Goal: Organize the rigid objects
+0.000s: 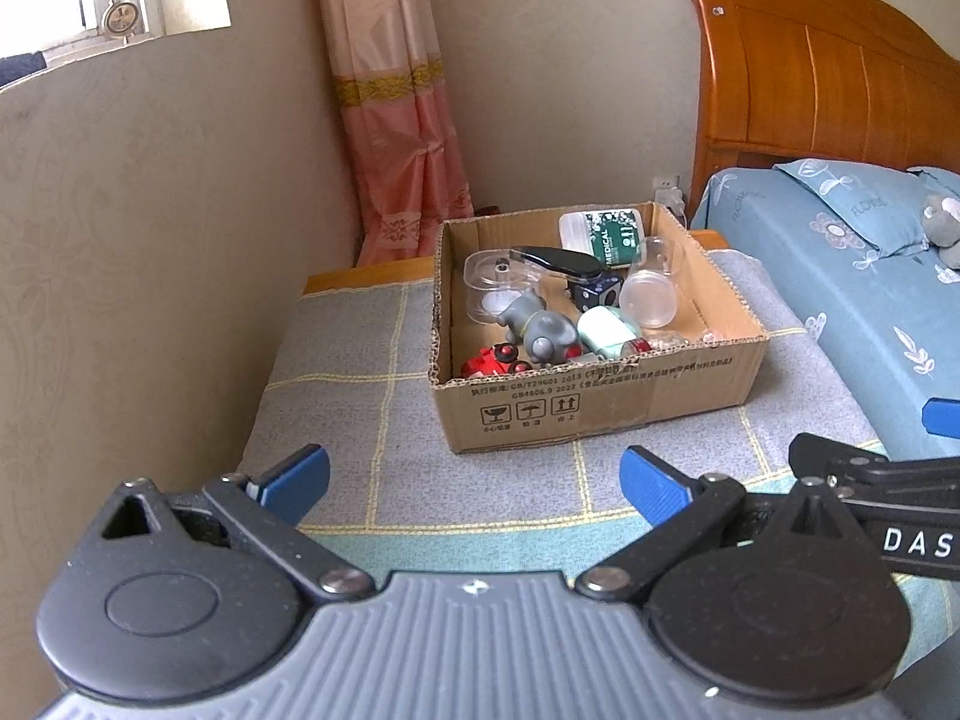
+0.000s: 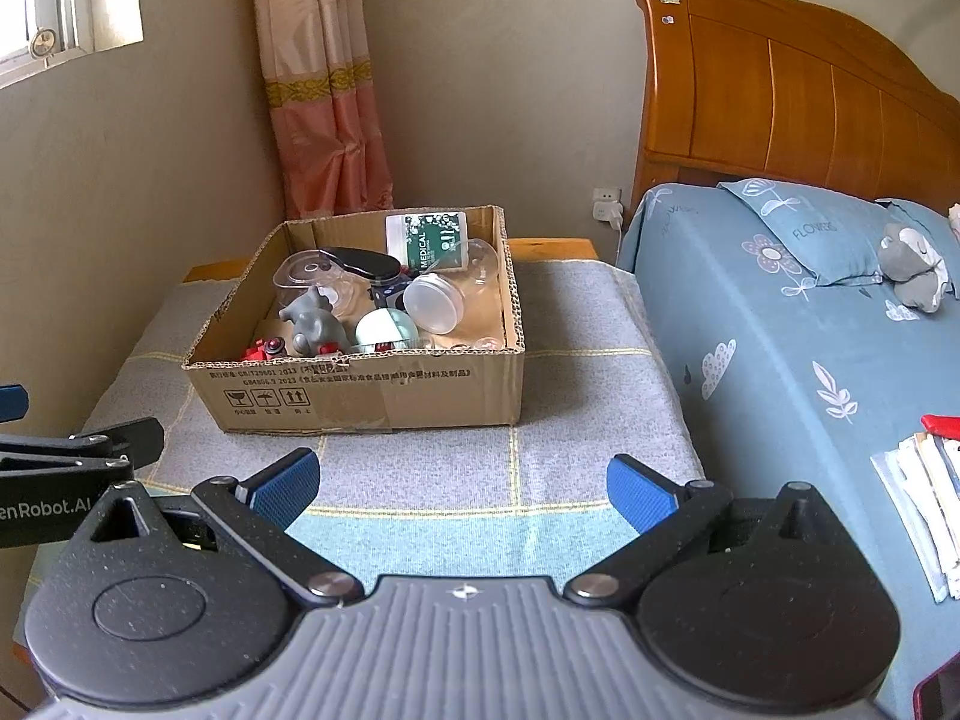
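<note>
A cardboard box (image 1: 606,402) (image 2: 372,396) stands on a grey checked cloth (image 1: 360,396) (image 2: 576,360). Inside lie a grey toy figure (image 1: 537,327) (image 2: 315,321), a red toy car (image 1: 489,360), a black handled object (image 1: 561,261) (image 2: 360,261), a green medical pack (image 1: 606,231) (image 2: 429,240), clear plastic jars (image 1: 648,294) (image 2: 435,303) and a pale green container (image 1: 609,330) (image 2: 384,327). My left gripper (image 1: 474,483) is open, short of the box, holding nothing. My right gripper (image 2: 462,486) is open too, also before the box and holding nothing.
A bed with a blue flowered cover (image 2: 780,348) and a wooden headboard (image 2: 798,96) lies to the right. A wall (image 1: 150,270) rises close on the left, a pink curtain (image 1: 396,138) hangs behind. Papers (image 2: 924,504) lie on the bed.
</note>
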A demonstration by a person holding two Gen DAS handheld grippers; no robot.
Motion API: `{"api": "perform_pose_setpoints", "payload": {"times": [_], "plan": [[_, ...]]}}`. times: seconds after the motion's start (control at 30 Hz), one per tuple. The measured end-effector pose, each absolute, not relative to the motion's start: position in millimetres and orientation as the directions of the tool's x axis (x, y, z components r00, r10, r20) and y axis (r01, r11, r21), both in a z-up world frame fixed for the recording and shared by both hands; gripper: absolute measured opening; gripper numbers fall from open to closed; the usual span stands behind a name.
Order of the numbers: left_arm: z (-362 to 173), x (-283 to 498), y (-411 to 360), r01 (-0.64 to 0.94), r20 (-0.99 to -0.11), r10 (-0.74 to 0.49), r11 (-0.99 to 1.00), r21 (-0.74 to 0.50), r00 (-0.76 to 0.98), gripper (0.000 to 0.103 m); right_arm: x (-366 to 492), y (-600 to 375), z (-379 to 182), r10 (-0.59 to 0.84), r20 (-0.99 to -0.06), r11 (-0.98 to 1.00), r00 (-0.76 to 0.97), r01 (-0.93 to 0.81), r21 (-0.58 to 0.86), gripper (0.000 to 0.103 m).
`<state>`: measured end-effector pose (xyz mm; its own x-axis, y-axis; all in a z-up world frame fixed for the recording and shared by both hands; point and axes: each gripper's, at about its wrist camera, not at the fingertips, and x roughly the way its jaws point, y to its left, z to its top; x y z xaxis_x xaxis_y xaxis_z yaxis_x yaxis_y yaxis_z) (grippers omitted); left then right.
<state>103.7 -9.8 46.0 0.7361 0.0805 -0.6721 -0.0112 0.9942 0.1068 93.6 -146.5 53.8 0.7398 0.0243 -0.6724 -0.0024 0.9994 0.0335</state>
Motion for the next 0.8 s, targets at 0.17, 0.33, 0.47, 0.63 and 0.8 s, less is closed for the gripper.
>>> {"api": "perform_pose_setpoints", "payload": {"times": [0.17, 0.33, 0.47, 0.63, 0.8], "plan": [[45.3, 103.7, -9.8, -0.011, -0.675, 0.08, 0.994, 0.107, 0.733, 0.102, 93.7, -146.6, 54.7, 0.02, -0.67, 1.0, 0.742, -0.001, 0.029, 0.103], [45.2, 103.7, -10.2, -0.011, -0.675, 0.081, 0.994, 0.108, 0.733, 0.102, 93.7, -147.3, 55.6, 0.018, -0.669, 1.0, 0.743, 0.0, 0.026, 0.103], [45.5, 103.3, -10.2, -0.011, -0.677, 0.082, 0.994, 0.108, 0.732, 0.102, 93.8, -147.1, 56.1, 0.017, -0.669, 1.0, 0.743, -0.001, 0.024, 0.103], [46.1, 101.9, -9.9, -0.012, -0.676, 0.083, 0.994, 0.109, 0.732, 0.102, 93.5, -147.6, 56.7, 0.017, -0.667, 1.0, 0.745, -0.001, 0.025, 0.103], [46.2, 101.9, -9.7, -0.013, -0.676, 0.083, 0.994, 0.109, 0.732, 0.102, 93.4, -147.6, 56.8, 0.017, -0.666, 1.0, 0.746, -0.002, 0.024, 0.103]]}}
